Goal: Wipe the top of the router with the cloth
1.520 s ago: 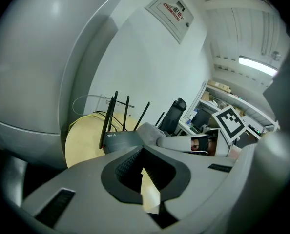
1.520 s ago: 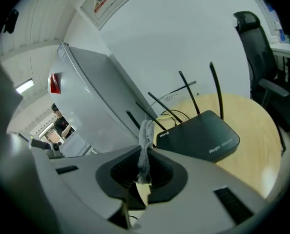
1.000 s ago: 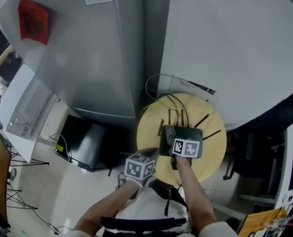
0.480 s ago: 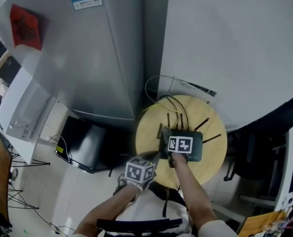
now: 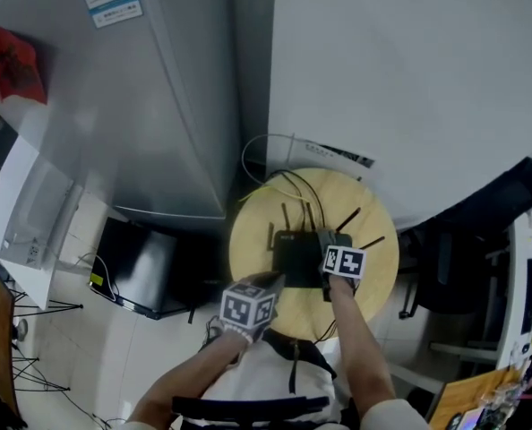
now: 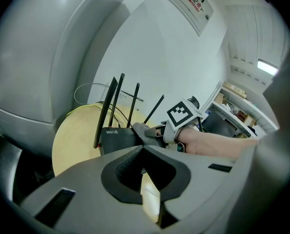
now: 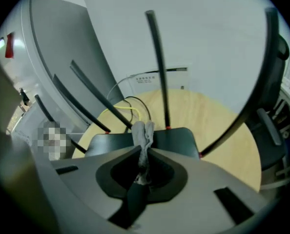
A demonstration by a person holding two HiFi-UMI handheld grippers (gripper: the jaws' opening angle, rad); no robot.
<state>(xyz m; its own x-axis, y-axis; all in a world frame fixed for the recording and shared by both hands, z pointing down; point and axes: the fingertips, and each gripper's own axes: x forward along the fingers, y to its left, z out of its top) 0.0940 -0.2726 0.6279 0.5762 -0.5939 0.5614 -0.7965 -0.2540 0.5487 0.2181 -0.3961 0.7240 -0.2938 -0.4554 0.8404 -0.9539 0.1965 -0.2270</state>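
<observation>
A black router point(image 5: 293, 256) with several upright antennas lies on a round wooden table point(image 5: 257, 240). My right gripper point(image 5: 329, 245) is over the router's right part, shut on a grey cloth point(image 7: 144, 133) that sticks out past the jaw tips above the router's dark top point(image 7: 176, 139). In the left gripper view the cloth point(image 6: 141, 129) rests on the router point(image 6: 116, 135), which is marked WiFi6. My left gripper point(image 6: 142, 146) is at the table's near edge, short of the router, shut with nothing in it; its marker cube point(image 5: 246, 307) shows in the head view.
Yellow and black cables point(image 5: 288, 186) run off behind the router. A tall grey cabinet point(image 5: 158, 106) stands to the left and a white wall point(image 5: 409, 79) behind. A black chair point(image 5: 490, 213) is at the right, a black box point(image 5: 141, 262) on the floor at the left.
My right gripper has slid the cloth rightward across the router, uncovering its left part. The left gripper has stayed near the table's front edge. The head view has shifted.
</observation>
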